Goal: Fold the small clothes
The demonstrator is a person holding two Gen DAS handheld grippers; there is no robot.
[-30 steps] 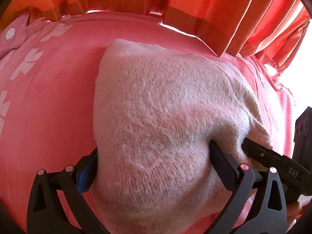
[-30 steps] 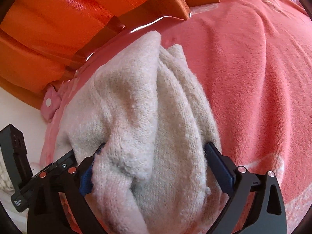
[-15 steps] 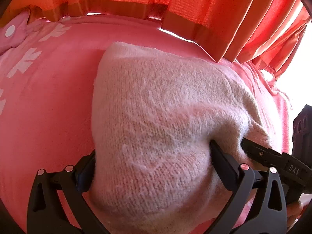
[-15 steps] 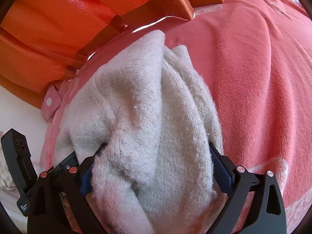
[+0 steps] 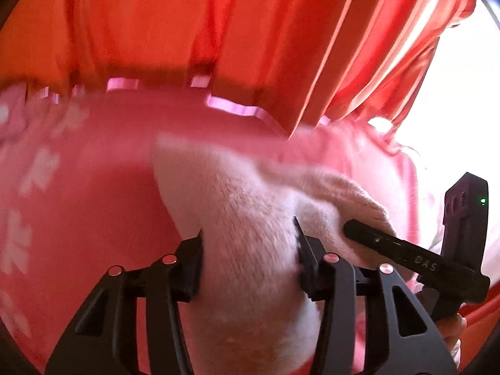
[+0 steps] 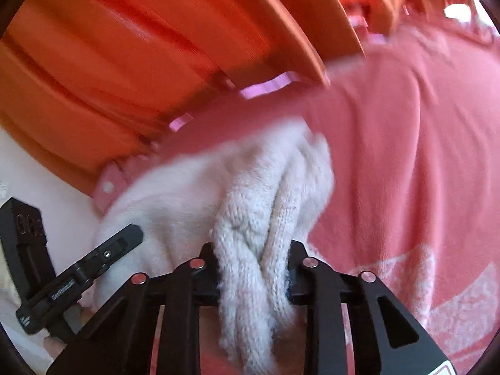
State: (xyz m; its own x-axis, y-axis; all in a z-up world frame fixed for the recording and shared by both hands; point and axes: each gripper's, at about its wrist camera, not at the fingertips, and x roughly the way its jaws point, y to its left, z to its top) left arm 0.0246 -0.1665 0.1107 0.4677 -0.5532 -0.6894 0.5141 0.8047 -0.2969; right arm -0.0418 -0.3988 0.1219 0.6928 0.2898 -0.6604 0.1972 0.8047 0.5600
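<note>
Both jaws have just been closing: the left gripper and right gripper are pinching the fuzzy cream knitted garment, lifting its near edge off the pink fleece blanket to begin a fold.

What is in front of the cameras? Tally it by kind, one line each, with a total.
Knitted garments: 1, the cream knitted sweater, bunched between the jaws of both grippers
Blankets: 1, the pink blanket under it
Curtains: 1, the orange curtain behind
Grippers: 2, the left gripper and the right gripper, both clamped on the sweater
Total: 5
</note>
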